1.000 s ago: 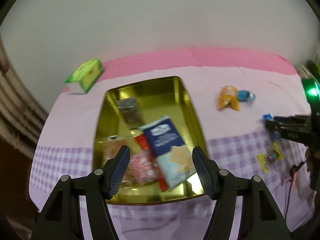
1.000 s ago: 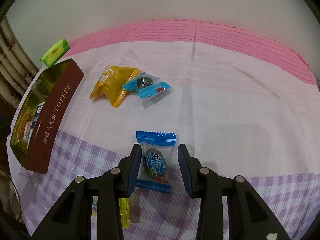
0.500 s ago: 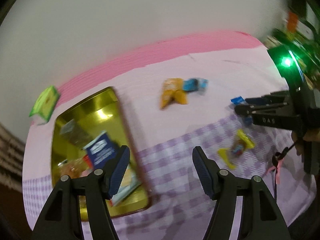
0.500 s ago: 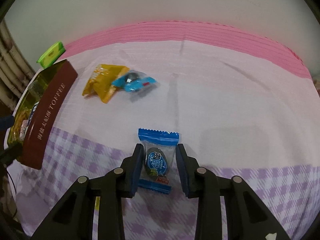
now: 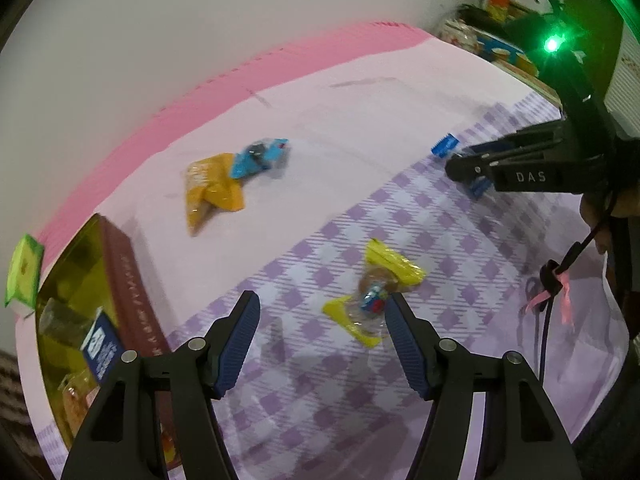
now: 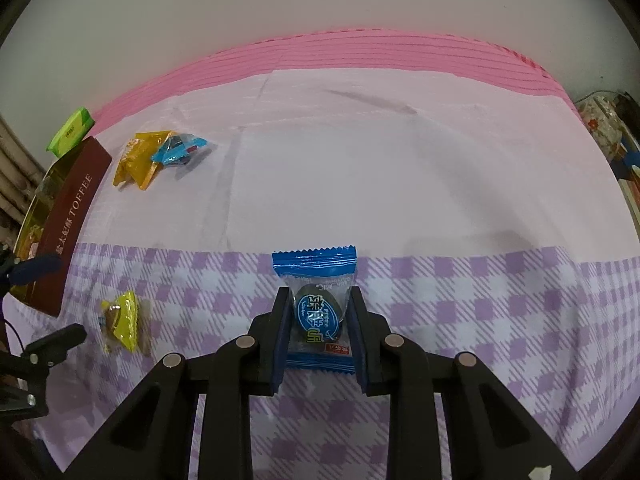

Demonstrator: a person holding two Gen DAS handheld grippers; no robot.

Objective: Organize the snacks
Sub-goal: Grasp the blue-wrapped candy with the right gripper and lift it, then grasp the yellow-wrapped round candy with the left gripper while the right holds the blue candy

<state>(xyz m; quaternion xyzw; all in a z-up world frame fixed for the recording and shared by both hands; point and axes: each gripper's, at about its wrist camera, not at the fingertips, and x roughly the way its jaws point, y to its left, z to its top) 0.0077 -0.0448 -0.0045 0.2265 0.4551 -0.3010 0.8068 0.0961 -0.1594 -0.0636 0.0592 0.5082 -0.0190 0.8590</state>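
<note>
Our right gripper (image 6: 318, 320) has its pads pressed on both sides of a blue-wrapped candy (image 6: 316, 312), which lies on the checked part of the tablecloth (image 6: 400, 168). We judge this side grip is chosen because the flat packet can then be lifted by its thicker middle.

Our left gripper (image 5: 322, 344) is spread wide with nothing between the pads. It points down toward a yellow-wrapped candy (image 5: 374, 290) that is just beside its right finger, probably so it can take this one next.

The toffee tin (image 6: 70, 220), where snacks already lie, stands at the left edge of the cloth. An orange packet (image 6: 138, 158) and another blue candy (image 6: 178, 148) lie touching each other near the tin, not yet put away.
</note>
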